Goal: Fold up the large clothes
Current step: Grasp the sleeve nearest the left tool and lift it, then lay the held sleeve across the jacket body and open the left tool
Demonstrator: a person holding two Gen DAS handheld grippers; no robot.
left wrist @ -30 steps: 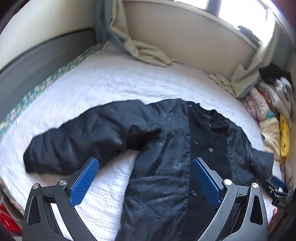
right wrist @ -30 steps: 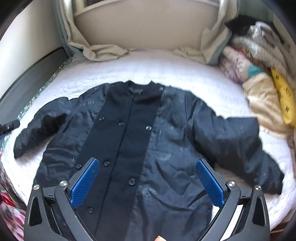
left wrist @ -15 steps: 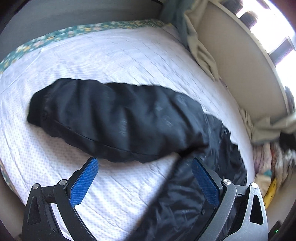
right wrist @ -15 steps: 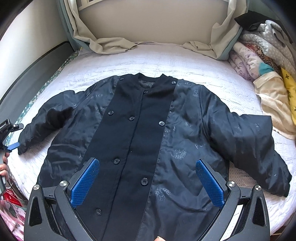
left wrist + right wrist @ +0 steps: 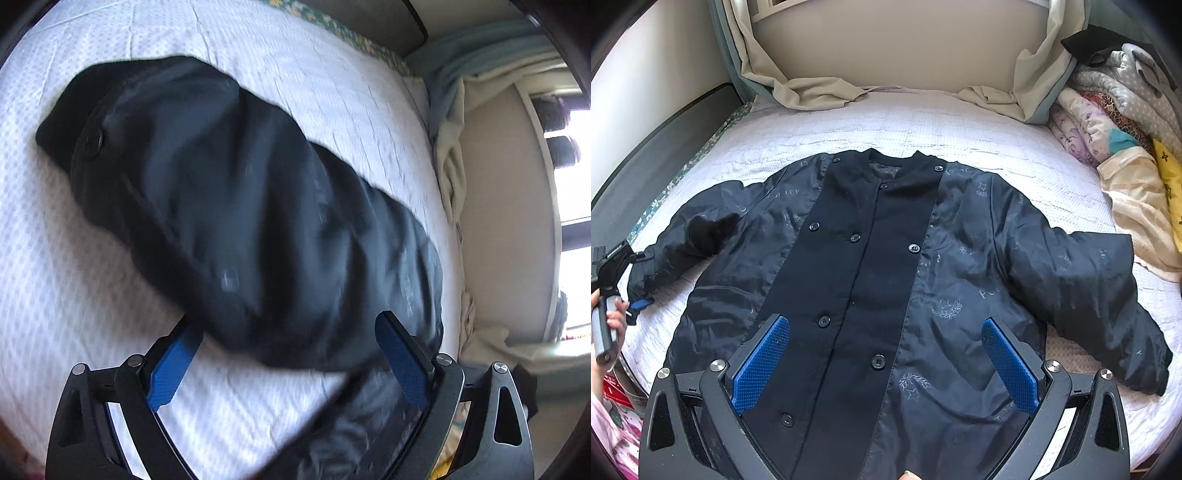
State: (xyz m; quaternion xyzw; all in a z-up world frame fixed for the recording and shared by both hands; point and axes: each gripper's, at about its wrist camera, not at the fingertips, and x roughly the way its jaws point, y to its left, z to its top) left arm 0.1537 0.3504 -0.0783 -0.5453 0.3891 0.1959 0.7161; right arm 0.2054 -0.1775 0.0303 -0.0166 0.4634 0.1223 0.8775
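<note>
A bed (image 5: 923, 122) with a white textured cover fills both views, a floral-patterned edge (image 5: 687, 170) showing along its left side next to a dark panel (image 5: 657, 140). Beige curtains (image 5: 809, 92) (edged in pale blue-green) slump onto the far side of the bed under a window sill. Folded blankets and linens (image 5: 1108, 122) are piled at the right, a yellow item (image 5: 1169, 177) among them.

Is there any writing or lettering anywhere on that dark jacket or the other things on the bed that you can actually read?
"POLICE", faint pale print on the jacket, near the shoulder by the left gripper.
"PO...", same print by the laurel emblem; rest lost in folds.
Other faint marks on the jacket: too small to read.
Yellow cloth: dark symbols, not letters.
Left wrist view: blurred, nothing readable.
</note>
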